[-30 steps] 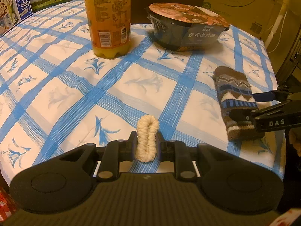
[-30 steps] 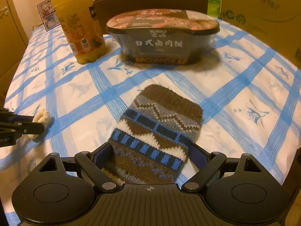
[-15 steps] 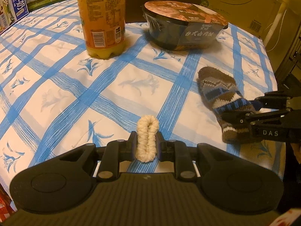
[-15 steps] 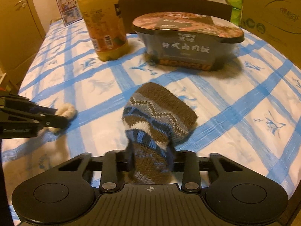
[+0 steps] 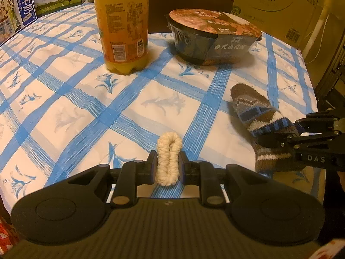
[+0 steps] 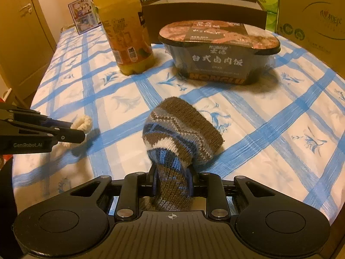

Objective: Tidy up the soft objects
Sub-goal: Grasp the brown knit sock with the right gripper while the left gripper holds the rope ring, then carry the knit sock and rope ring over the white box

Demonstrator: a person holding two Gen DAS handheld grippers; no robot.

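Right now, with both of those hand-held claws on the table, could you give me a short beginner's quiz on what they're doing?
1. True or false: the left gripper is empty.
2. What does the right gripper have between its fingers: A the orange bottle, B the knitted sock, C the food bowl?
3. Fill in: the cream yarn loop rests on the blue-checked ____.

Key: 1 false, it is shut on the cream yarn loop. 2 B, its jaws closing on the bunched sock. 3 tablecloth.
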